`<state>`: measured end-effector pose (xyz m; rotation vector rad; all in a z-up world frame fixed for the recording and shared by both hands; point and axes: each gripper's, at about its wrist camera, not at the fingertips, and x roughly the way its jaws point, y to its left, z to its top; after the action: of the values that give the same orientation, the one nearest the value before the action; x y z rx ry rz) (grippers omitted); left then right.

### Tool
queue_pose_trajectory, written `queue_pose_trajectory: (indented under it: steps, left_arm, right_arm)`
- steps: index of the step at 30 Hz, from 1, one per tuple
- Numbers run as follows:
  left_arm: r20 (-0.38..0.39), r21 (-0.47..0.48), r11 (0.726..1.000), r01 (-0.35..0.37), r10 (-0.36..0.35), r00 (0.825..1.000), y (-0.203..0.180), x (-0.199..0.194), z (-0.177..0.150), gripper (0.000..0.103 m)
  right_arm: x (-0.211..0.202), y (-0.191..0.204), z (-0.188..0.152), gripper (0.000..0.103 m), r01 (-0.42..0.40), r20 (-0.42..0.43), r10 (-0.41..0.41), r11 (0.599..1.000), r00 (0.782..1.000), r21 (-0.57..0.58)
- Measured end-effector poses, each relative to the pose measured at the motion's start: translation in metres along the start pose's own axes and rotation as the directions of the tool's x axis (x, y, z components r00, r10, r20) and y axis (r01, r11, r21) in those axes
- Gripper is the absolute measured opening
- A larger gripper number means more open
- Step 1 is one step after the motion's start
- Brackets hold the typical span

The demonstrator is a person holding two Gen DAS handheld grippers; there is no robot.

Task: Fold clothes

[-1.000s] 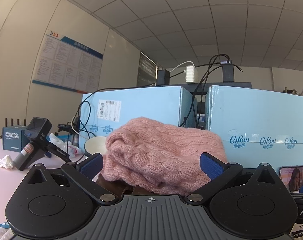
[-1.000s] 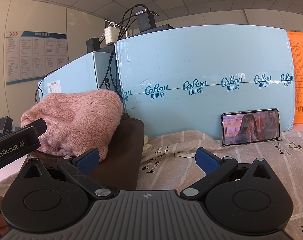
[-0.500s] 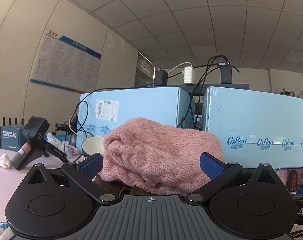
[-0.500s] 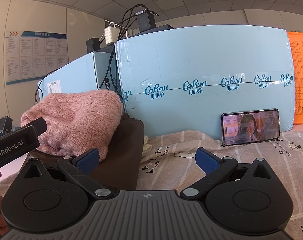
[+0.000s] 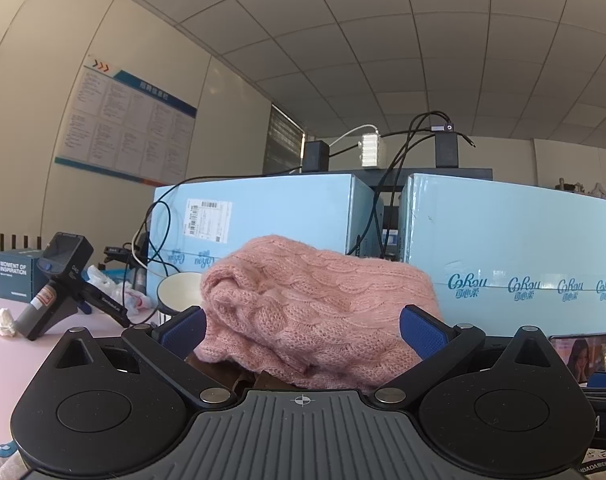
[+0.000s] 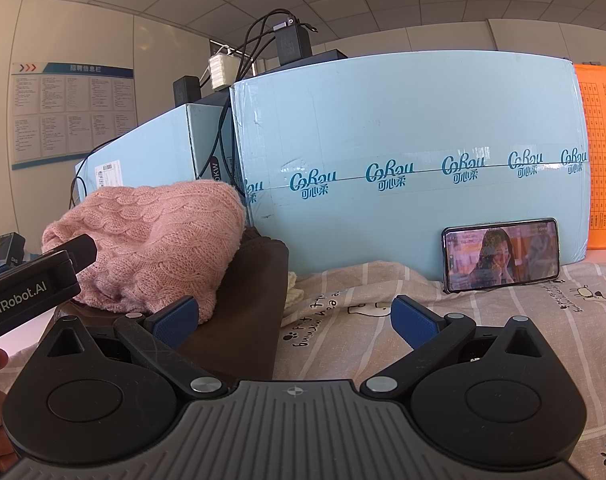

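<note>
A folded pink cable-knit sweater [image 5: 315,312] lies on top of a folded dark brown garment [image 6: 247,304]. My left gripper [image 5: 303,330] is open and empty, its blue pads level with the sweater's sides, just in front of it. My right gripper [image 6: 293,320] is open and empty, low over the brown garment's right edge and a striped printed cloth [image 6: 443,312]. The sweater also shows in the right wrist view [image 6: 155,240], with the left gripper's body [image 6: 27,284] in front of it.
Tall light-blue cartons [image 6: 403,152] stand close behind the clothes, with chargers and cables on top. A phone [image 6: 501,254] playing video leans on the right carton. At left on the pink table are a paper cup [image 5: 179,290], a black handheld device [image 5: 57,276] and a crumpled tissue [image 5: 1,320].
The left wrist view has tilted up slightly, so the sweater and table items sit a little lower in frame. The right gripper has not moved. Both stay open.
</note>
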<state>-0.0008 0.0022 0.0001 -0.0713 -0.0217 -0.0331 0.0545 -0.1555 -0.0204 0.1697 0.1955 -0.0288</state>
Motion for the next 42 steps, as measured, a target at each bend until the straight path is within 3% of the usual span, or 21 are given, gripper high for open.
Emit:
queue_pose_trajectory:
  steps: [42]
  left_arm:
    - [0.003,-0.003,1.000,0.008,-0.008,1.000,0.0007,-0.0002,0.0007,0.103]
  right_arm:
    - [0.0015,0.0012,-0.0005,0.103,0.000,0.000,0.000,1.000,1.000,-0.001]
